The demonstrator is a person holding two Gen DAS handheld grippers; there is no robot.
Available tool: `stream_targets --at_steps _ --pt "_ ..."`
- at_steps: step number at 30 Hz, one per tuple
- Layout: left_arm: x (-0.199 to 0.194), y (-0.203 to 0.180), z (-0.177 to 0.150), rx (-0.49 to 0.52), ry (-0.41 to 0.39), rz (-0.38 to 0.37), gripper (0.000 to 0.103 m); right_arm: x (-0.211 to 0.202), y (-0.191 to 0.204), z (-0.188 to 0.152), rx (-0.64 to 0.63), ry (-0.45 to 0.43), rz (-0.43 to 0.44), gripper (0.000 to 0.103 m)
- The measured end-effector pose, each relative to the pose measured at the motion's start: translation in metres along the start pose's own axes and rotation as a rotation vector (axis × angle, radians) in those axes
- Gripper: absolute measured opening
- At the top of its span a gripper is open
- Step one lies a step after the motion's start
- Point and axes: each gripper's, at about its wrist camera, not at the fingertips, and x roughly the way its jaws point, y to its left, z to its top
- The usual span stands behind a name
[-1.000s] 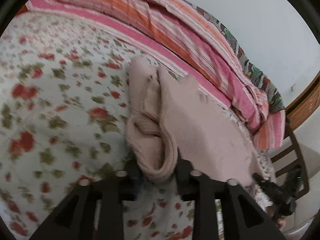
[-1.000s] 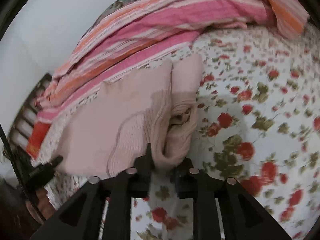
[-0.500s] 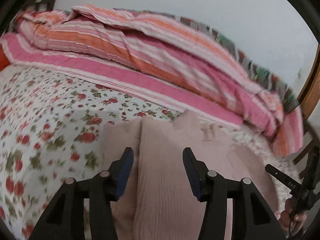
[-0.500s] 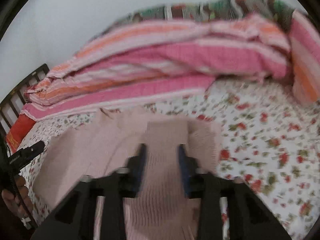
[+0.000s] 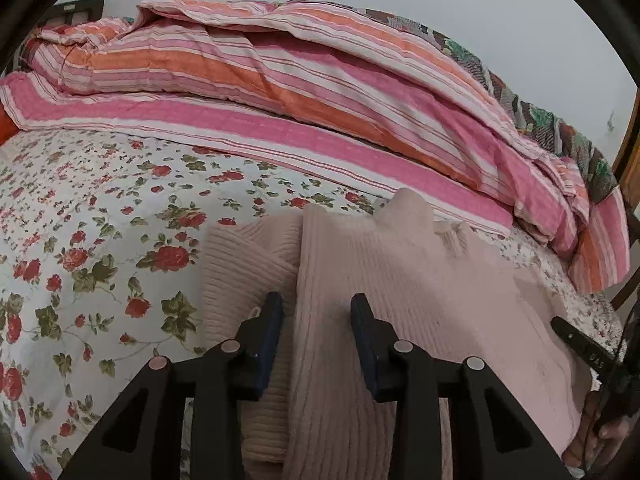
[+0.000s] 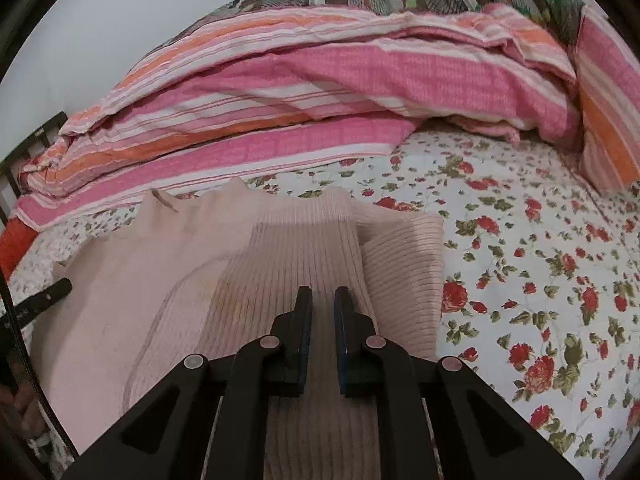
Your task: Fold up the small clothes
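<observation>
1. Floral bedsheet [image 5: 100, 240], white with red roses, flat cotton-looking, is my work surface.
2. Striped quilt [image 5: 320, 100], pink/orange, bulky and bunched along the far edge by the wall. Risk I see: if I push the fold forward, the garment's top edge could ride against it and bunch.
3. Pink knit sweater [image 5: 420, 280] lies flat on the sheet just in front of the quilt, neck toward it. Soft ribbed knit, one side flap folded over the body, ribbed sleeve [image 5: 240, 264] sticking out beside it.
4. Risk, my judgement: the knit is stretchy and springy, so the flap may creep open or lie crooked; grabbing one layer only would drag the fold apart.
5. My left gripper [image 5: 316, 320] is spread wide above the folded flap, nothing held.
6. My right gripper [image 6: 323, 312] has a narrow gap, nothing pinched that I can see, over the same ribbed panel. Closing here by accident could snag ribs.
</observation>
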Motion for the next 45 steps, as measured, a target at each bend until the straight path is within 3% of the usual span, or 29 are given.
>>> stream_targets --at_steps 3,5,7,10,13,21,25,30,33,45 --pt "-0.003 0.000 -0.003 0.010 -0.006 -0.010 0.037 -0.004 0.004 0.000 -0.025 -0.008 -0.008 0.018" --pt "-0.006 -0.002 -0.004 0.022 -0.012 -0.010 0.039 -0.011 0.008 0.001 -0.045 -0.016 0.012 0.031" --pt "-0.007 -0.003 -0.004 0.027 -0.014 -0.014 0.041 -0.020 0.012 0.003 -0.048 -0.034 0.025 0.054" --pt "-0.011 -0.005 -0.003 0.030 -0.017 -0.072 0.060 -0.041 0.021 0.009 -0.055 -0.094 0.063 0.063" --pt "-0.017 -0.006 -0.001 0.034 -0.040 -0.073 0.061 -0.055 0.037 0.018 -0.071 -0.132 0.075 0.081" --pt "-0.026 0.012 0.005 -0.018 -0.056 -0.097 0.062 -0.045 0.087 0.036 -0.126 -0.101 -0.015 0.082" --pt "-0.032 0.024 0.007 -0.029 -0.065 -0.087 0.062 -0.030 0.096 0.038 -0.067 -0.079 0.039 0.082" --pt "-0.037 0.041 0.009 -0.066 -0.062 -0.113 0.062 0.002 0.085 0.043 0.050 0.030 0.085 0.082" --pt "-0.040 0.050 0.010 -0.078 -0.058 -0.131 0.061 0.029 0.089 0.040 0.037 0.161 0.117 0.073" --pt "-0.038 0.051 0.008 -0.058 -0.040 -0.123 0.061 0.072 0.127 0.043 -0.071 0.246 -0.047 0.071"
